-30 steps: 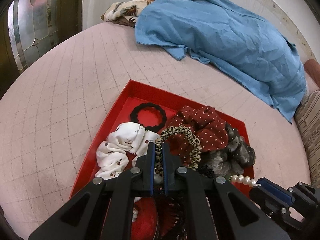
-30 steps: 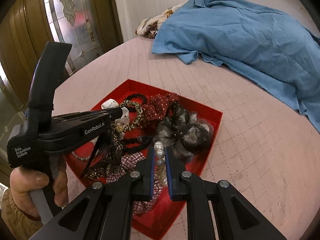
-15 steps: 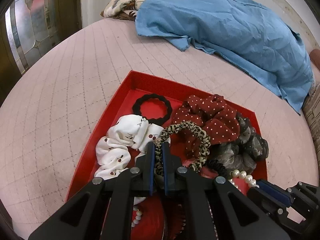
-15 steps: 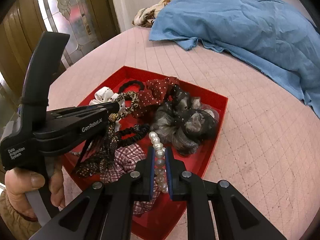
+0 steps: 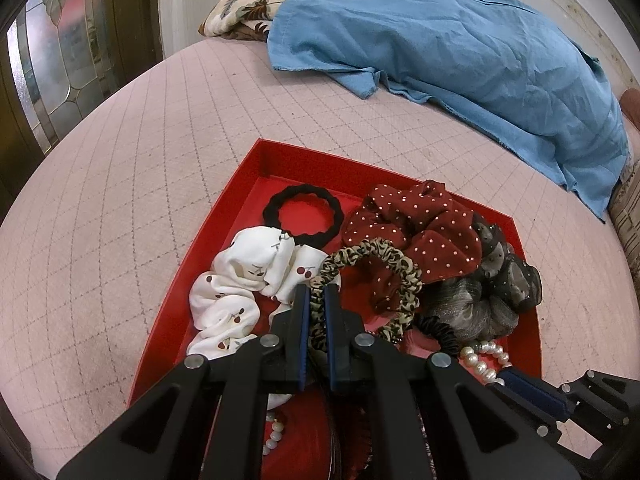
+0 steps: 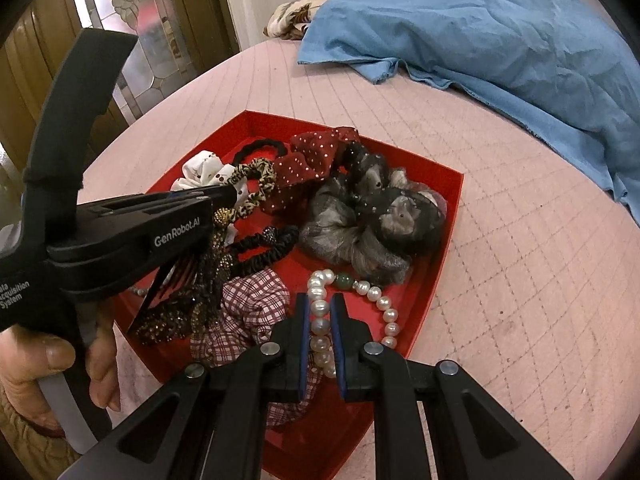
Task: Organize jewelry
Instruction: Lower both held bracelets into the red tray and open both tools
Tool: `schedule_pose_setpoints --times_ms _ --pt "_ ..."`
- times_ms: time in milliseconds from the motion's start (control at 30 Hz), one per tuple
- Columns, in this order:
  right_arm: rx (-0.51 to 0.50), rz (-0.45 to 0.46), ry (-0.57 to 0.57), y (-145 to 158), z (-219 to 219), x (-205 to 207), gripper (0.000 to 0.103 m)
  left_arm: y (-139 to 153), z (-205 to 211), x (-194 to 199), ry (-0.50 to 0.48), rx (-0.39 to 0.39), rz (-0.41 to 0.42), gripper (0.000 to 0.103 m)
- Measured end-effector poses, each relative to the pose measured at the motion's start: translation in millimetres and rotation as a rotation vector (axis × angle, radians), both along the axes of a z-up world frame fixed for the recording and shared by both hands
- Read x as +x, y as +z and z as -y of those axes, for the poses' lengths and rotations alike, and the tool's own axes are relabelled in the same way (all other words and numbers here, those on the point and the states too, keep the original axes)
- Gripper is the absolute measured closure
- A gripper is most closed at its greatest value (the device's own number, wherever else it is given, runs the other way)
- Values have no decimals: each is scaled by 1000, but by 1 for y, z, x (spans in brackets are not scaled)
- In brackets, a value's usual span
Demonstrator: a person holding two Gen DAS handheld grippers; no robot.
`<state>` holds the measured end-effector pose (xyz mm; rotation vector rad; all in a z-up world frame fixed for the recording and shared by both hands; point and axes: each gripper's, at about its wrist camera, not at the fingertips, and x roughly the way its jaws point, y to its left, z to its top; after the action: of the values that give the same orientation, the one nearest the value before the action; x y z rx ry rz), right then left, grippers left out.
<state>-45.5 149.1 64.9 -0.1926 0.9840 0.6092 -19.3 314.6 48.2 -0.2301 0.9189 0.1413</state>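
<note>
Meanwhile, over the red tray [image 6: 444, 236], the left gripper [image 5: 315, 294] is pinching the leopard scrunchie [image 5: 372, 254] while the right gripper [image 6: 320, 304] is pinching the pearl strand [image 6: 320, 326].

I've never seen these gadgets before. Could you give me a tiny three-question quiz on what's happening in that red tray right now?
1. True or false: the right hand-held gripper is shut on the pearl bracelet.
2. What does the left hand-held gripper hold? A) black hair tie B) leopard-print scrunchie C) white cherry scrunchie
3. Fill in: the red tray rests on a ___ quilted surface.

Key: 1 true; 2 B, the leopard-print scrunchie; 3 pink.
</note>
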Motion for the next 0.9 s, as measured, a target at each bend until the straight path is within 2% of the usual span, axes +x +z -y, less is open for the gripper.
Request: schedule_pose_setpoints --times_ms 767,900 --pt "20 16 -18 7 7 -8 90 1 2 -2 2 16 -3 96" --pt "32 33 -29 14 13 -11 78 2 2 -3 6 22 -5 95"
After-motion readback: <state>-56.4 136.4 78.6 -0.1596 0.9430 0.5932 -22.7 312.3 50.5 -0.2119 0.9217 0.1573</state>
